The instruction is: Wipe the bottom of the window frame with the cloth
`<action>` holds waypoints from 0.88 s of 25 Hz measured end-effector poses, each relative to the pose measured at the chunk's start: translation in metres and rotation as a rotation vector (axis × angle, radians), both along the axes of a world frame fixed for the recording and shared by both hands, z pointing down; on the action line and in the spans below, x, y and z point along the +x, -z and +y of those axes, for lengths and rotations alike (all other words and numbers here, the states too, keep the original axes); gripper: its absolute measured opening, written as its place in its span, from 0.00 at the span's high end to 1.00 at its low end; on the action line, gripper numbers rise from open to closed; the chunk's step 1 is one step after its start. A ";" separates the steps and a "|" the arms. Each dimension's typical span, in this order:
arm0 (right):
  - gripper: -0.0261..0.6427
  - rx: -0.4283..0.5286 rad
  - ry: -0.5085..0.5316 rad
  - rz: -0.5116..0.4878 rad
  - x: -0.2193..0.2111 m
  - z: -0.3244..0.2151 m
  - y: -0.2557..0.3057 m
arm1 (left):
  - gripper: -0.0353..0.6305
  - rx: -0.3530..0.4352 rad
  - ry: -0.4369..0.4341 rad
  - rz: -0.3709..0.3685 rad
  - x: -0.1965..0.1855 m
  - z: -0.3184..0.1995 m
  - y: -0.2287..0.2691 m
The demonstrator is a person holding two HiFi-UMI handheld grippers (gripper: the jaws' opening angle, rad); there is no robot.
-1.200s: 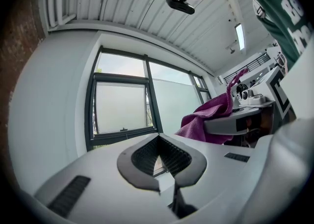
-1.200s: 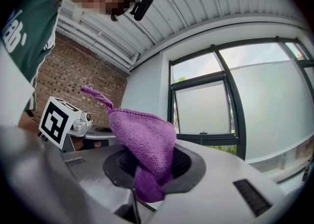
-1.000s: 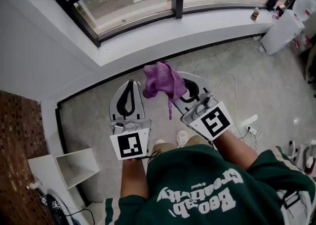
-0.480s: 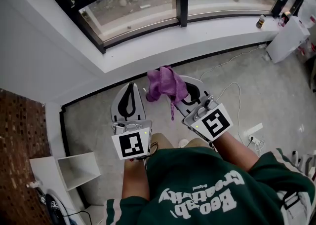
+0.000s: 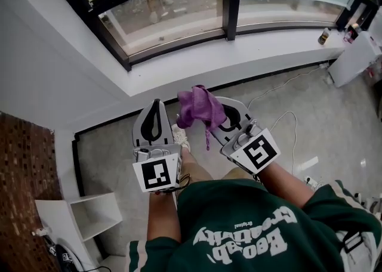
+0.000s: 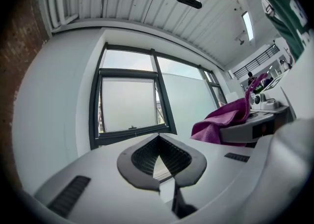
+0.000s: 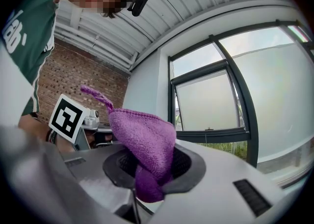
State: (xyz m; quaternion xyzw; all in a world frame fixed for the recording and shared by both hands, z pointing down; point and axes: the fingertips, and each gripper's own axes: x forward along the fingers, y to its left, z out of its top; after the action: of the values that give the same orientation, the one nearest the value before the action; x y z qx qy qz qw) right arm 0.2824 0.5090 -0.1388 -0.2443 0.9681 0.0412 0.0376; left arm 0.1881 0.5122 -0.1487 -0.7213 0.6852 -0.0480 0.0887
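right gripper (image 5: pixel 228 116): jaws clenched on the purple cloth (image 5: pixel 200 107). A low fold is pinched between the pads and the rest stands free above them.
left gripper (image 5: pixel 155 119): jaws pressed together with nothing in them. It's just beside the right one, over the floor (image 5: pixel 107 145).
cloth location: in the air at my right jaws, clear of the white sill (image 5: pixel 239 56). The window frame's bottom rail (image 5: pixel 173 47) lies beyond the sill's far edge, not touched.
cloth handling: knit, looks light, soft and floppy. I expect it to drape and bunch rather than slide.
hold: keep the pinch near one edge so the loose bulk leads into the rail.
step: I'd call this the approach. No wiping contact yet.
risk: the pinch is small, so drag along the rail could pull it out. The thin hanging loop (image 5: pixel 207 136) could snag.
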 end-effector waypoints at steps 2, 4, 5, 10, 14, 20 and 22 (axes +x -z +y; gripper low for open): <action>0.82 -0.009 0.002 0.000 -0.019 -0.021 -0.009 | 0.94 0.005 -0.002 0.000 -0.020 -0.024 -0.005; 0.82 -0.021 0.001 -0.002 -0.047 -0.051 -0.018 | 0.94 0.006 -0.008 -0.005 -0.049 -0.058 -0.010; 0.82 -0.023 0.001 -0.005 -0.062 -0.067 -0.022 | 0.94 0.009 -0.017 -0.005 -0.064 -0.077 -0.011; 0.82 -0.044 -0.054 0.016 -0.138 -0.161 -0.025 | 0.94 0.018 -0.084 -0.027 -0.134 -0.181 -0.006; 0.82 -0.066 -0.109 0.015 -0.193 -0.242 -0.007 | 0.94 0.003 -0.148 -0.028 -0.178 -0.258 0.007; 0.82 -0.050 -0.195 0.020 -0.248 -0.338 0.013 | 0.94 -0.021 -0.227 -0.035 -0.228 -0.346 0.010; 0.82 -0.045 -0.209 0.024 -0.258 -0.355 0.013 | 0.94 -0.019 -0.239 -0.042 -0.239 -0.364 0.007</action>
State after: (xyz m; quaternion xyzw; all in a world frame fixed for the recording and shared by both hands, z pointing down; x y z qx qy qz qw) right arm 0.0245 0.1540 -0.1521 -0.3444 0.9383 0.0263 0.0160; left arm -0.0510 0.1481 -0.1556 -0.7974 0.5920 -0.0588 0.1014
